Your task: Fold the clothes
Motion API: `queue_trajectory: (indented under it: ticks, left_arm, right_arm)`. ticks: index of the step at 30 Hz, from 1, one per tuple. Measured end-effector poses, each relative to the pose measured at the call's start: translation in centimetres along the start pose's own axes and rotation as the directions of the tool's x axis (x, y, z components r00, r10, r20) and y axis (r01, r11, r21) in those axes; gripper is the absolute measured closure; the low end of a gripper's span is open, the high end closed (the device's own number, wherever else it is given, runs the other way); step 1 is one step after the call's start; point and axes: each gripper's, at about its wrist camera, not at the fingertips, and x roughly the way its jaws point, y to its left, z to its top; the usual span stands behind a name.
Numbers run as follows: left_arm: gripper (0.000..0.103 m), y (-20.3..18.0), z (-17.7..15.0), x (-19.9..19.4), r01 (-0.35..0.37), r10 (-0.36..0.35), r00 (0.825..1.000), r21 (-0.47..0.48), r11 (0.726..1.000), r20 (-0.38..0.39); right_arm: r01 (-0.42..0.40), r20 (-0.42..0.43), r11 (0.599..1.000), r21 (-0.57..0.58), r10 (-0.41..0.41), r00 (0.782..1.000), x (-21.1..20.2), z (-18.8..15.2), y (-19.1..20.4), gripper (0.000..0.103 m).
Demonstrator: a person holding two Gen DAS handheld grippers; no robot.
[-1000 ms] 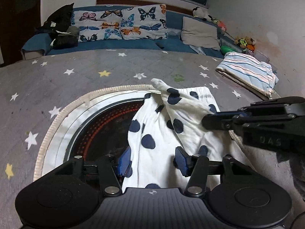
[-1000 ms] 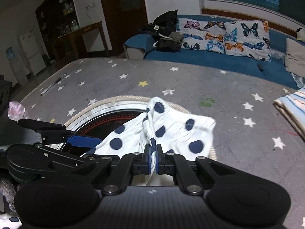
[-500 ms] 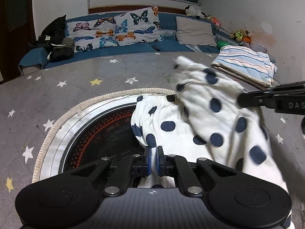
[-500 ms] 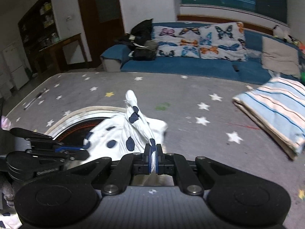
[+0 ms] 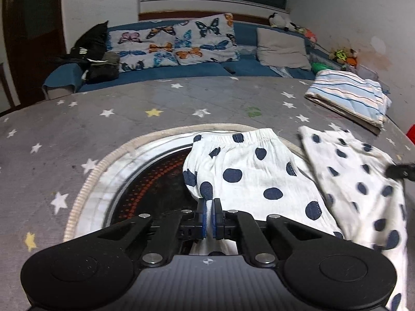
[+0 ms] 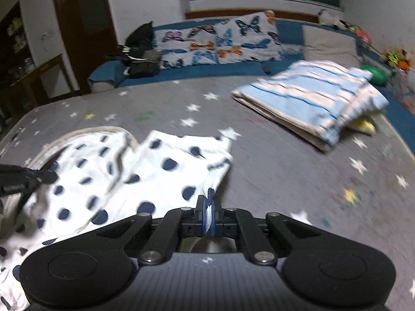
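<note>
White shorts with navy dots (image 5: 249, 173) lie spread on the grey star-patterned surface (image 5: 77, 129), partly over a round rug (image 5: 109, 171). My left gripper (image 5: 208, 215) is shut on the shorts' left edge. In the right wrist view the same dotted shorts (image 6: 155, 171) stretch leftward, and my right gripper (image 6: 209, 216) is shut on a pinch of their right edge. The right gripper's tip (image 5: 400, 171) shows at the far right of the left wrist view, and the left gripper's tip (image 6: 28, 177) shows at the left of the right wrist view. The cloth is pulled flat between them.
A folded blue-striped garment (image 5: 347, 96) lies at the right, also seen as the striped garment (image 6: 311, 98). Butterfly pillows (image 5: 176, 44), a grey cushion (image 5: 282, 49) and dark bags (image 5: 96, 57) sit on the blue sofa behind. Toys (image 5: 342, 55) line the right wall.
My left gripper went from open to shut on the shorts' edge. My right gripper carried its pinched part to the right, unfolding the bunched shorts into a flat spread.
</note>
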Motion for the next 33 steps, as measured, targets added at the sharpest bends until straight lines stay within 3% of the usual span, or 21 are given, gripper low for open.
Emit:
queue_trajectory:
  ticks: [8,12,17,22,27,33]
  left_arm:
    - [0.099,2.8,0.0,-0.6,-0.100,0.100,0.995,-0.034,0.994,0.010]
    - [0.099,4.8,0.0,-0.6,-0.162,0.163,0.987,-0.055,0.985,0.001]
    - [0.098,6.9,-0.1,-0.9,-0.199,0.198,0.980,-0.067,0.978,-0.011]
    - [0.094,8.0,0.2,-1.3,-0.205,0.204,0.979,-0.075,0.976,-0.019]
    - [0.093,8.2,1.2,-2.2,-0.171,0.171,0.985,-0.098,0.980,-0.005]
    - [0.093,6.4,2.9,-0.6,-0.124,0.124,0.992,-0.049,0.991,-0.005]
  right_arm:
    - [0.052,-0.040,0.999,0.009,-0.052,0.998,-0.7,-1.8,-1.8,0.100]
    - [0.062,-0.042,0.998,0.015,-0.062,0.997,-1.0,-2.0,-2.1,0.095]
    - [0.095,0.004,0.995,0.007,-0.095,0.995,-2.3,-1.1,-2.0,0.090]
    - [0.081,0.037,0.996,-0.030,-0.080,0.996,-2.5,0.4,-1.1,0.089]
    - [0.045,-0.007,0.996,-0.072,-0.046,0.999,0.3,1.8,0.1,0.085]
    - [0.029,-0.052,0.996,-0.081,-0.034,0.998,3.6,2.6,0.6,0.083]
